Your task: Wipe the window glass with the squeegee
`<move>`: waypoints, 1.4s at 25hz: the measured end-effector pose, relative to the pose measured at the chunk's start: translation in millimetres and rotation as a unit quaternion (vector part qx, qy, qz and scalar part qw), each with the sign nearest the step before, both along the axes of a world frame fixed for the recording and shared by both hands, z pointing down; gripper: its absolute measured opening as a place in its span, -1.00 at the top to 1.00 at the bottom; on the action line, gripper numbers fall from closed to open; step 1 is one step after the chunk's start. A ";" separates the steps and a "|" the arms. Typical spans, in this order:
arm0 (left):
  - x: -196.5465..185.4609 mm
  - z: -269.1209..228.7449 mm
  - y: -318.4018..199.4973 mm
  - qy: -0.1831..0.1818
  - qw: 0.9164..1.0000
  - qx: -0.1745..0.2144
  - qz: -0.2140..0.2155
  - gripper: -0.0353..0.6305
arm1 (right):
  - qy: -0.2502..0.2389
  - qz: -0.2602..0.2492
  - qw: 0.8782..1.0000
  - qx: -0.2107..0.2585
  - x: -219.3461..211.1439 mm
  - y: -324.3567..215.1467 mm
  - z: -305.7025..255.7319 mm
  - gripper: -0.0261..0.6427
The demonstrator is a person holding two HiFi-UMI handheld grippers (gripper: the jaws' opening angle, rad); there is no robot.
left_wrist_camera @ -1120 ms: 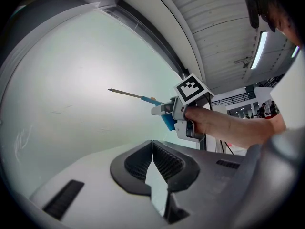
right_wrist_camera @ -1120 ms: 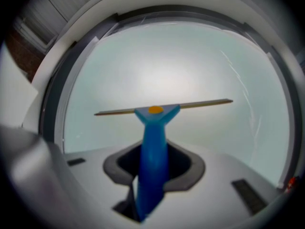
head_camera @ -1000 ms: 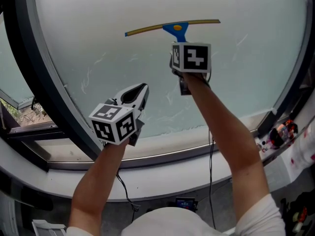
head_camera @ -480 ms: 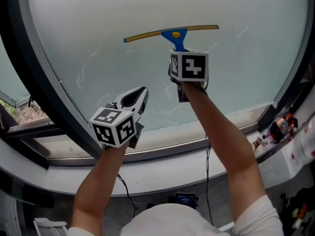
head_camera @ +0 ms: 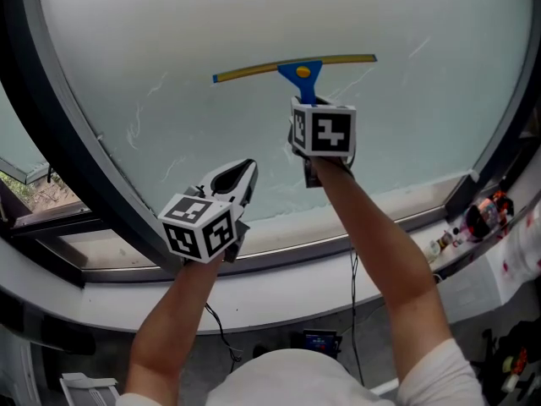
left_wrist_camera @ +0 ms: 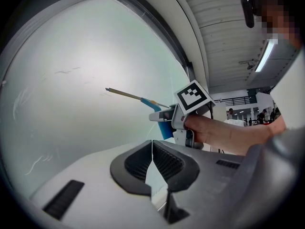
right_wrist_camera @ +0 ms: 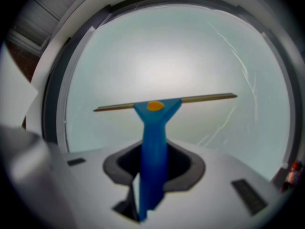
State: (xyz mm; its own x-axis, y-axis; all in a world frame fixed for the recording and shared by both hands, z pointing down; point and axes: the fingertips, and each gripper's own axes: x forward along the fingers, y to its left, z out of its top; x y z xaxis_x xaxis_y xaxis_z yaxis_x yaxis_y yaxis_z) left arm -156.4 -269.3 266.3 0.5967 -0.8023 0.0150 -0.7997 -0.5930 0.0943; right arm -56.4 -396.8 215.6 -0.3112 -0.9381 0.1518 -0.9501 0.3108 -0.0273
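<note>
The right tool (head_camera: 309, 101) is clamped on the blue plastic handle of a squeegee (head_camera: 301, 66) that has a long, thin yellowish blade. In the right gripper view the handle (right_wrist_camera: 153, 142) stands upright between the two dark pads of that tool (right_wrist_camera: 152, 178), which press on it from either side. The blade runs nearly level across the pale, frosted-looking window glass (head_camera: 254, 15), its left end dipping slightly toward 8 o'clock. An orange oval sits where the handle widens into the blade. In the head view the squeegee lies at 12 o'clock from the right tool's marker cube, in the middle part of the pane. Whether the blade edge presses on the glass cannot be told for sure.

The left tool (head_camera: 239, 174) hangs at 8 o'clock from the right one, lower on the pane and apart from the squeegee. In the left gripper view its ribbed black pads meet along a thin line with nothing between them (left_wrist_camera: 152, 162). The right tool and the squeegee (left_wrist_camera: 161, 124) show beyond them at 1 o'clock.

Faint white streaks (head_camera: 139, 127) mark the glass at 9 o'clock from the squeegee, and more at 3 o'clock. A dark curved window frame (head_camera: 72, 155) borders the pane, with a white sill (head_camera: 279, 288) beneath it. A thin black cable (head_camera: 354, 307) drops below the right forearm.
</note>
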 end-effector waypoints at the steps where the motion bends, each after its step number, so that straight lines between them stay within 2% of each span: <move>1: 0.6 3.3 0.4 0.000 1.000 -0.003 0.001 0.81 | 0.001 0.000 1.000 -0.001 0.4 0.5 3.0 0.53; 11: 8.7 30.2 3.8 -0.004 1.000 -0.021 0.013 0.81 | 0.014 0.000 1.000 -0.024 5.7 3.8 49.8 0.53; 35: 19.2 112.9 -1.7 -0.002 0.995 -0.097 0.022 0.81 | -0.005 -0.017 0.995 -0.094 3.8 7.1 163.9 0.53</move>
State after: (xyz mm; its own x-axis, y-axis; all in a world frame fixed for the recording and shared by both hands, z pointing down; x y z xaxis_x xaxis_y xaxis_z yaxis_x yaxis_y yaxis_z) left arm -137.2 -271.0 379.2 0.6307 -0.7572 0.1696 -0.7740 -0.5985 0.2065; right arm -52.6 -389.6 379.6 -0.3452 -0.8823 0.3199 -0.9383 0.3321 -0.0965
